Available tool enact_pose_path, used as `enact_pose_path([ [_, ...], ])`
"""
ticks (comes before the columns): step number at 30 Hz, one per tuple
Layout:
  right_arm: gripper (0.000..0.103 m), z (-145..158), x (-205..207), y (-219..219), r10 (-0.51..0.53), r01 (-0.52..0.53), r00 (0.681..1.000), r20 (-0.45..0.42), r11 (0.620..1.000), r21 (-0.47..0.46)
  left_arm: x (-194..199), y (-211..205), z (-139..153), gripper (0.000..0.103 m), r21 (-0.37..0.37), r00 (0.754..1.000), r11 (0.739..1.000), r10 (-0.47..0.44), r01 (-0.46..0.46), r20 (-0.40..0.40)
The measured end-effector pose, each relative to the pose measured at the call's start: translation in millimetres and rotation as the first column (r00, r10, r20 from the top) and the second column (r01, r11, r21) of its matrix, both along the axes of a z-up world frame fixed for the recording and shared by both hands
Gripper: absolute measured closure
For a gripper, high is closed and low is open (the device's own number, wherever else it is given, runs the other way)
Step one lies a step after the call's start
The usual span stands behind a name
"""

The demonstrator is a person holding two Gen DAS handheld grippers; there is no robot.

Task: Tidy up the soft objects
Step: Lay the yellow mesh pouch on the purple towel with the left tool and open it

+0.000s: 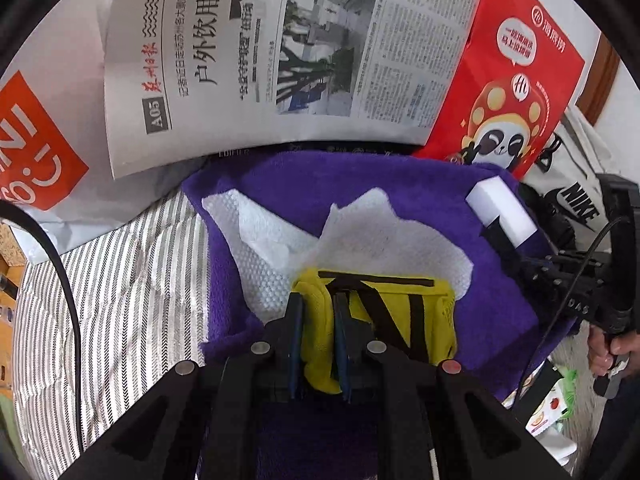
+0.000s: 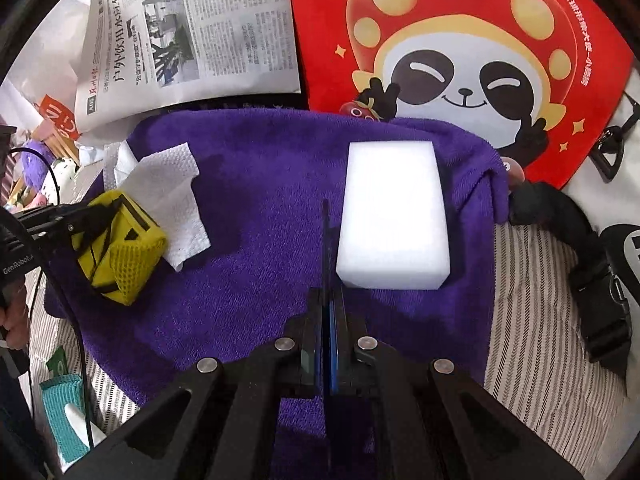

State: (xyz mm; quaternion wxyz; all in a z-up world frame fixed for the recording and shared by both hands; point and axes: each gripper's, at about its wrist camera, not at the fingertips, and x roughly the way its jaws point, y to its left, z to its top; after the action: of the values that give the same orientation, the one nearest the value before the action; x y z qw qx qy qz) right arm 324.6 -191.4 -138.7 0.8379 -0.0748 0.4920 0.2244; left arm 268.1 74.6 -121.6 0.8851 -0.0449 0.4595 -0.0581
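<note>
striped bedding (image 1: 132,280), purple towel (image 2: 260,240) spread on it, newspaper (image 1: 280,52) and red bag (image 2: 460,60) at its far edge

My left gripper (image 1: 318,312) points steeply down, its two fingers pinched on a fold of the yellow mesh pouch (image 1: 384,316). My right gripper (image 2: 330,300) tilts down too, jaws pressed together on nothing.

Striped bedding (image 1: 132,280), daylit
</note>
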Motion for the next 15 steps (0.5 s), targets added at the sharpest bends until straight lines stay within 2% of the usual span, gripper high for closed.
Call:
enact_pose_path([
  [12,0.099,0.7,1.6,-1.3,-0.004,0.004,1.0,-0.007,0.999,0.033,-1.2,0.4,-0.7,0.086,0.009,1.0,1.0,-0.007,0.007,0.002],
  [15,0.094,1.8,1.5,-3.7,-0.011,0.012,1.0,-0.019,0.999,0.045,-2.2,0.3,-0.8,0.085,0.013,1.0,1.0,-0.009,0.009,-0.006],
])
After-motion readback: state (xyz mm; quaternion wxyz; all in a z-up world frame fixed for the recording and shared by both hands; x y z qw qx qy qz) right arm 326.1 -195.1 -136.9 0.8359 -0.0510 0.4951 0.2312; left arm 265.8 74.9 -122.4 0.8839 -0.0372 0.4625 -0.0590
